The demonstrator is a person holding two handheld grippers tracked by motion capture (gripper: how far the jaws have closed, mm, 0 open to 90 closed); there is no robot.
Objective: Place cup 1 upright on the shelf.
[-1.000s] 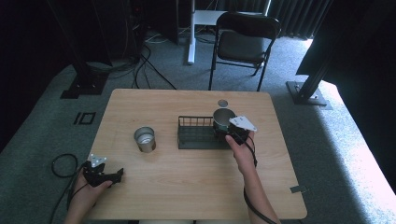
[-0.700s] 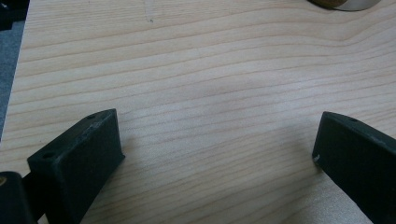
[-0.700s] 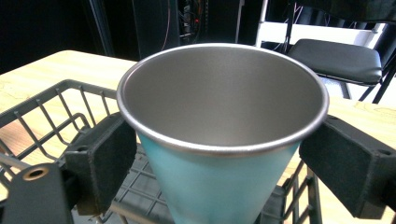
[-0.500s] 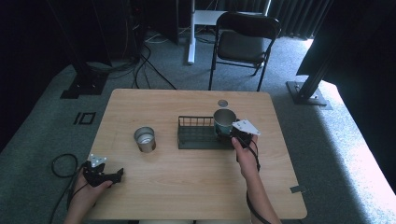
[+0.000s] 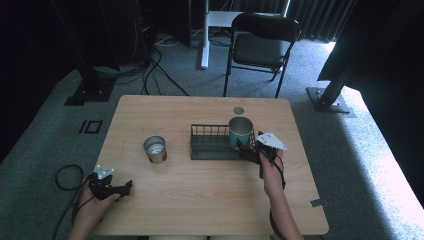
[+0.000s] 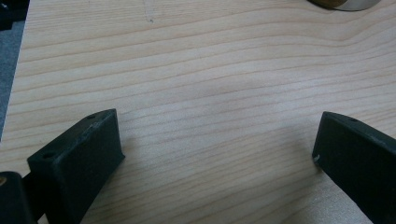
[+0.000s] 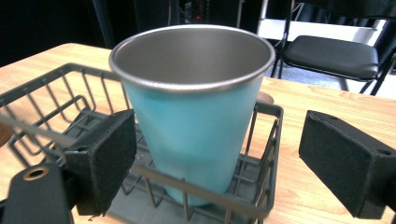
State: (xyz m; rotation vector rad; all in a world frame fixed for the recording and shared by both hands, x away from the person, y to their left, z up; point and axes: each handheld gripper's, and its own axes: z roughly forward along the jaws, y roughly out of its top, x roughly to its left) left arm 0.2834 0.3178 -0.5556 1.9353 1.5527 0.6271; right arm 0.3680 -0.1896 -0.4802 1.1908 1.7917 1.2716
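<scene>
A light-blue metal cup [image 5: 240, 131] stands upright in the right end of a dark wire basket [image 5: 210, 150] at mid-table. My right gripper [image 5: 248, 150] hovers just right of and in front of the basket, open and holding nothing. In the right gripper view the cup [image 7: 196, 116] stands behind the basket's rim [image 7: 65, 74], between the spread jaws of my right gripper [image 7: 217, 154] but touching neither. My left gripper [image 5: 122, 187] rests at the table's front left corner; seen in its own view, the left gripper [image 6: 215, 144] is open over bare wood.
A short silver tin [image 5: 155, 149] stands left of the basket, its base at the top edge of the left gripper view [image 6: 345, 3]. A cable hole [image 5: 238, 110] sits near the table's far edge. A black folding chair [image 5: 262, 47] stands behind the table.
My right gripper has drawn back a little from the blue cup, toward the table's front. The cup stays upright in the basket. The left gripper has not moved.
</scene>
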